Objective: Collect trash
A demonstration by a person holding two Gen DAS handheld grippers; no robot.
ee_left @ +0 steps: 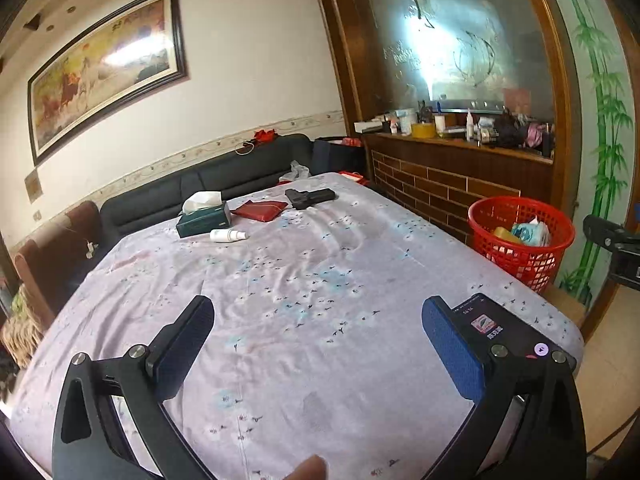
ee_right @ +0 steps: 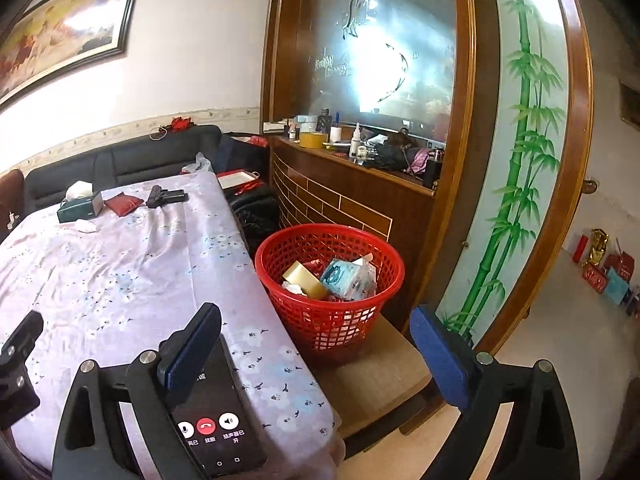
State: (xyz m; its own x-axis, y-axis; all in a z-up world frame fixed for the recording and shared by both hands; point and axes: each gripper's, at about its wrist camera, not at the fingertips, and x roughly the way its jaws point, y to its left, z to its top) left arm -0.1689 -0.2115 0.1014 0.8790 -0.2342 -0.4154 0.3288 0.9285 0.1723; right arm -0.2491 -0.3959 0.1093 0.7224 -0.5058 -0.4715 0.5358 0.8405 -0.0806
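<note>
1. Floral cloth covered the table [ee_left: 320, 280], and a red basket [ee_right: 330, 280] holding wrappers stood on a stool [ee_right: 372, 372] just off its right edge.
2. What loose trash remained seemed to be a small white crumple [ee_right: 86, 225] beside the tissue box [ee_left: 204, 220] at the far end, well ahead of both grippers.
3. Left gripper [ee_left: 318, 344] hung spread wide and empty over the near cloth, more directly in line with that end.
4. Right gripper [ee_right: 316, 356] was likewise released, nearer the basket, a phone [ee_right: 218, 412] beneath its left finger.
5. Bare cloth lay between.
</note>
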